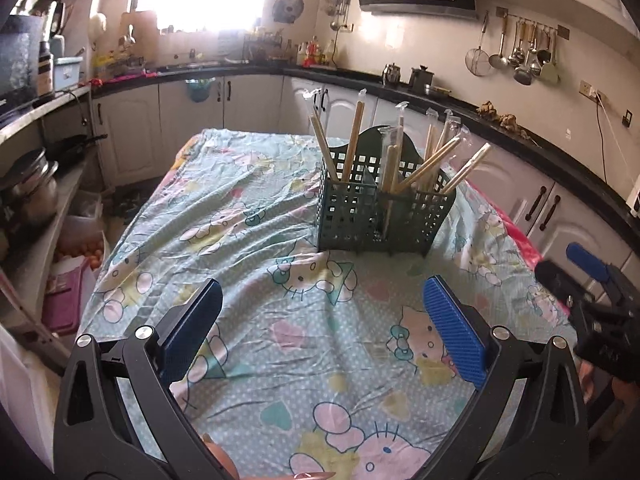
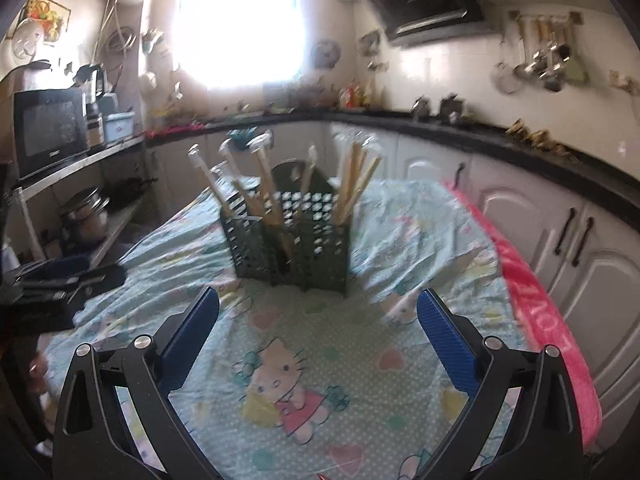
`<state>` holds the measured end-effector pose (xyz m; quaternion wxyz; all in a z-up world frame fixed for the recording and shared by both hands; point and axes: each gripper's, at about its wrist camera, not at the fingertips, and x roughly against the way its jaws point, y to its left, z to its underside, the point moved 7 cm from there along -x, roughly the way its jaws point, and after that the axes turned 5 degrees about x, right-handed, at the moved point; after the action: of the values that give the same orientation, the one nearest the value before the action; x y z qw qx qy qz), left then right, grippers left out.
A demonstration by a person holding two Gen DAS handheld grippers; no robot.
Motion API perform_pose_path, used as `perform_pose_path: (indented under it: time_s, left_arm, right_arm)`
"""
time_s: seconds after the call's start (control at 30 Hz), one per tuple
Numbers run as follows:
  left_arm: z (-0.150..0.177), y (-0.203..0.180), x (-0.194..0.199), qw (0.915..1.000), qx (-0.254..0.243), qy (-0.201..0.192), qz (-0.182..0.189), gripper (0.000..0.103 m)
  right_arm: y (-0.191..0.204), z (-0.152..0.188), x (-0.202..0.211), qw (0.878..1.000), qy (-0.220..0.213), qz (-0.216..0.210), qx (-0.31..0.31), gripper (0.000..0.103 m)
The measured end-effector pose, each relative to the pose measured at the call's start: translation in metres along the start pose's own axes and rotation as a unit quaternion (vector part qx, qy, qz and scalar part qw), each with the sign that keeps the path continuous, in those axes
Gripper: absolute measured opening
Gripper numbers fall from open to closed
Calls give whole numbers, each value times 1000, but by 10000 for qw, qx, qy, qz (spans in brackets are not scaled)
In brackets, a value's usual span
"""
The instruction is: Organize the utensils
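A dark green perforated utensil caddy [image 1: 380,212] [image 2: 292,240] stands upright on the cartoon-print tablecloth [image 1: 248,216] [image 2: 420,232]. Several wrapped wooden chopsticks [image 1: 354,136] [image 2: 268,188] lean out of its compartments. My left gripper [image 1: 324,292] is open and empty, a short way in front of the caddy. My right gripper [image 2: 318,300] is also open and empty, facing the caddy from the near side. The right gripper's body [image 1: 592,292] shows at the right edge of the left wrist view, and the left gripper's body [image 2: 60,280] shows at the left edge of the right wrist view.
A pink towel [image 2: 540,320] runs along the table's right edge. White cabinets under a black counter [image 1: 520,128] wrap around the back and right. Shelves with pots [image 1: 32,188] and a microwave [image 2: 50,132] stand on the left. Ladles hang on the wall [image 1: 520,56].
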<state>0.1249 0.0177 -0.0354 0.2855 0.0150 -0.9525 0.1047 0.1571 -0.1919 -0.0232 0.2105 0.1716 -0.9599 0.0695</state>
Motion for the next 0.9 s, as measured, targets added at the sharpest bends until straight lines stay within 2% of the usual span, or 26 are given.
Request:
perform_pose_path:
  time_s: [0.13, 0.3, 0.57, 0.9]
  left_arm:
    - [8, -6, 5, 9997, -35, -231, 94, 93]
    - [9, -10, 14, 9982, 22, -591, 124, 93]
    - [8, -14, 19, 9964, -6, -828, 167, 93]
    - [7, -10, 20, 9961, 39, -875, 102, 93]
  right_arm:
    - [-5, 0, 8, 9991, -395, 151, 14, 97]
    - [-9, 1, 15, 9974, -691, 176, -127, 97]
    - [4, 4, 18, 9959, -905, 52, 10, 97]
    - [12, 4, 23, 9951, -981, -10, 114, 97]
